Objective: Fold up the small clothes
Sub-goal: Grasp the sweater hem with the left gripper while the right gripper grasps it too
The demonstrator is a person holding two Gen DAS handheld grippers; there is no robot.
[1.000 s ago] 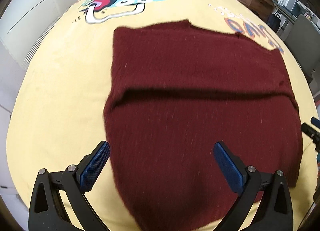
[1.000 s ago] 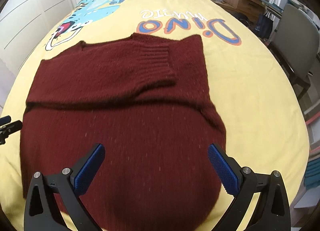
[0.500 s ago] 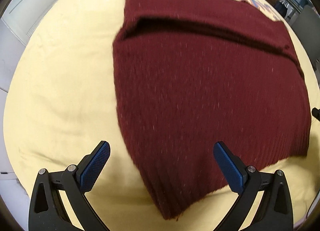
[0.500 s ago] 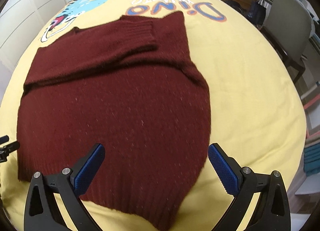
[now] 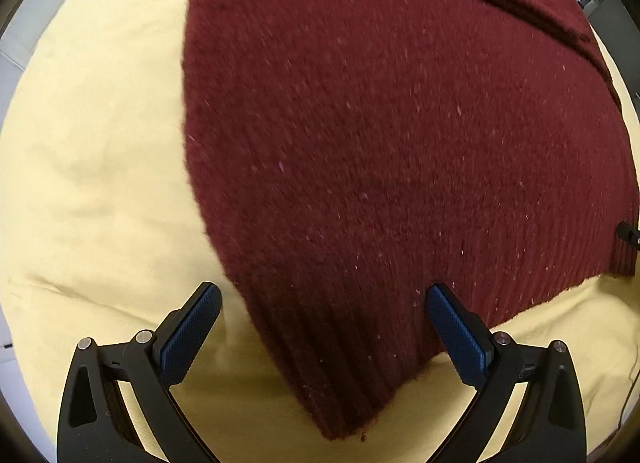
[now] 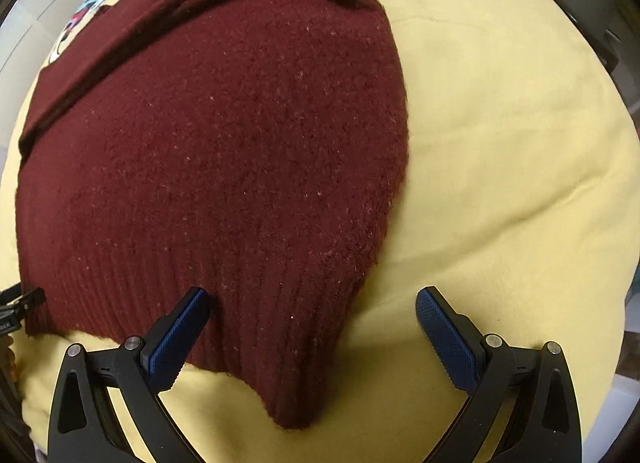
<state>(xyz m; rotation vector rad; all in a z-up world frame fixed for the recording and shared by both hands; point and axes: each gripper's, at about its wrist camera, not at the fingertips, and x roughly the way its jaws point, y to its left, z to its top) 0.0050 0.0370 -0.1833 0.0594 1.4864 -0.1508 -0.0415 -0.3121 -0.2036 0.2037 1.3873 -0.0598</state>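
Observation:
A dark red knitted sweater lies flat on the yellow bedspread, its sleeves folded across the upper part. My left gripper hangs open low over the sweater's near left hem corner, which lies between the blue pads. In the right wrist view the same sweater fills the left half. My right gripper is open over the near right hem corner, the ribbed corner lying between its fingers. Neither gripper holds cloth.
The yellow bedspread has a cartoon print at the far end. The other gripper's tip shows at the frame edge, and again in the right wrist view. Furniture shows dimly at the far right of the bed.
Both grippers have dropped and pulled back toward the near hem; the sweater now looks much larger and its hem corners lie between the open fingers. The sweater has not moved.

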